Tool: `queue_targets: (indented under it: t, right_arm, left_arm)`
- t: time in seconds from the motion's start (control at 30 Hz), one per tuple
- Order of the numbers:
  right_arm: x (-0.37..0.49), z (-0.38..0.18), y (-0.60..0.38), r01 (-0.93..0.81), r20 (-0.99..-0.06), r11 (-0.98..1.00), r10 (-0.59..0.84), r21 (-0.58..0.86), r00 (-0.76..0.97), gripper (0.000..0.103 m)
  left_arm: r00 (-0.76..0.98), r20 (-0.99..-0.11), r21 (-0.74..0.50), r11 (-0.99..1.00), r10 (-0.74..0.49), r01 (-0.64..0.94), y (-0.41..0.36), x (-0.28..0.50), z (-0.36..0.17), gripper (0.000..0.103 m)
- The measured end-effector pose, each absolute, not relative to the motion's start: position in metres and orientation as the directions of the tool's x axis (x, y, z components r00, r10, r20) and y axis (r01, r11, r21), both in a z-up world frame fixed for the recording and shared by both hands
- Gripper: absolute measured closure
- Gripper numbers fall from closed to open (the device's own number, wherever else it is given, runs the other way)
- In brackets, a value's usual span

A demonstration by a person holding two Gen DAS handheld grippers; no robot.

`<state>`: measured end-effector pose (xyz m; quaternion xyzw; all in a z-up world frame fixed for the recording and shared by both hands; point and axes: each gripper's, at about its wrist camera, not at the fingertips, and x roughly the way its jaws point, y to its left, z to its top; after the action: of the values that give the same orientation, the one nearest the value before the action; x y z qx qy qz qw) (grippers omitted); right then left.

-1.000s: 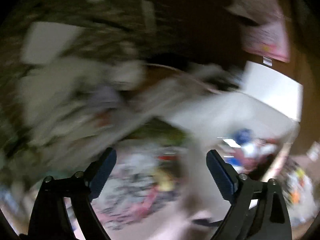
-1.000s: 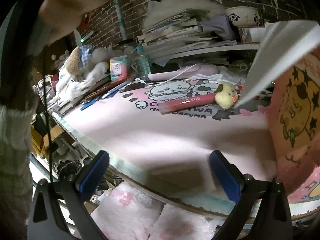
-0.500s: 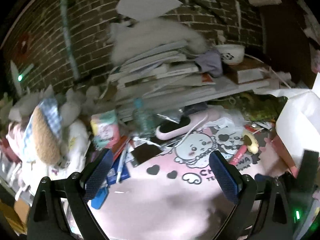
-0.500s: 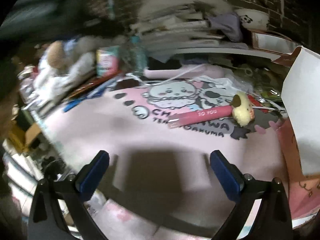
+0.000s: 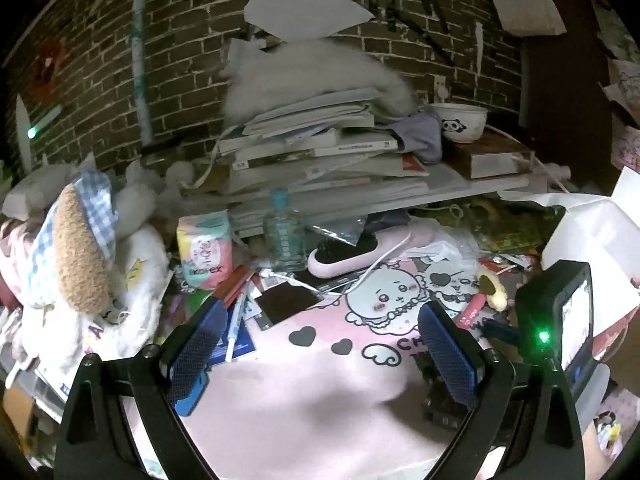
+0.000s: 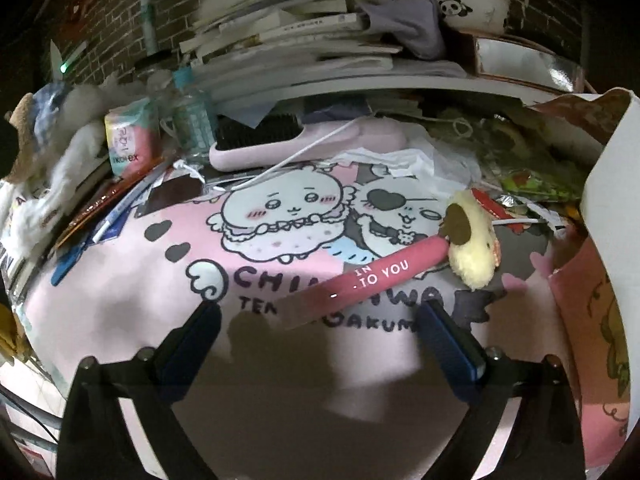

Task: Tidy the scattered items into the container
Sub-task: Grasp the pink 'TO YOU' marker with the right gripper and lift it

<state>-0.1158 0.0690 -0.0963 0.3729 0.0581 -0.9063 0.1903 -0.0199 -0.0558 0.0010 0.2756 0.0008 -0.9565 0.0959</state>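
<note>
Right gripper (image 6: pixel 318 340) fingers closing, nothing between them yet; they hover just short of the near end of the pink cylindrical pen with yellow plush topper (image 6: pixel 384 274), which lies flat on the pink cartoon-print mat (image 6: pixel 120 292) covering the worktop. Left gripper (image 5: pixel 320 344) fingers spread wide, empty, over the same mat. Step in hand, as judged: approach for first pick. Next move calls for straddling the pen barrel, then carrying it to the pink-and-white open box (image 6: pixel 600 272) at right.
</note>
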Motion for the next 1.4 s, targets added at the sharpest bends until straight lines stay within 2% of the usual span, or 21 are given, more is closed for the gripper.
queue_targets:
  t: [0.17,0.23,0.33,0.5,0.6,0.93,1.1,1.4]
  right_arm:
    - [-0.121,-0.093,0.084,0.365,-0.685,-0.928,-0.312,0.072,-0.658,0.04]
    - [-0.12,-0.092,0.091,0.361,-0.68,-0.929,-0.32,0.087,-0.659,0.055]
    - [-0.116,-0.091,0.1,0.368,-0.678,-0.925,-0.329,0.093,-0.657,0.07]
    - [-0.103,-0.092,0.113,0.372,-0.67,-0.925,-0.327,0.081,-0.666,0.084]
    - [-0.095,-0.094,0.12,0.364,-0.654,-0.929,-0.314,0.064,-0.688,0.088]
    - [-0.068,-0.101,0.139,0.392,-0.588,-0.916,-0.361,0.08,-0.724,0.088]
    - [-0.064,-0.107,0.135,0.412,-0.54,-0.91,-0.367,0.041,-0.757,0.087]
    - [-0.061,-0.117,0.138,0.432,-0.437,-0.9,-0.413,0.06,-0.799,0.088]
  left_arm:
    - [-0.832,-0.524,0.08,-0.983,-0.183,0.166,-0.047,-0.021,0.001,0.007]
    - [-0.832,-0.524,0.083,-0.984,-0.18,0.16,-0.044,-0.021,0.002,0.007]
    - [-0.833,-0.526,0.085,-0.985,-0.175,0.153,-0.04,-0.022,0.002,0.007]
    - [-0.833,-0.53,0.088,-0.987,-0.162,0.136,-0.033,-0.024,0.001,0.007]
    - [-0.83,-0.535,0.095,-0.987,-0.159,0.128,-0.03,-0.025,-0.001,0.007]
    - [-0.82,-0.553,0.093,-0.988,-0.151,0.119,-0.026,-0.031,-0.008,0.007]
    - [-0.817,-0.557,0.088,-0.989,-0.148,0.119,-0.027,-0.032,-0.01,0.007]
    - [-0.809,-0.567,0.09,-0.988,-0.153,0.123,-0.026,-0.033,-0.014,0.007]
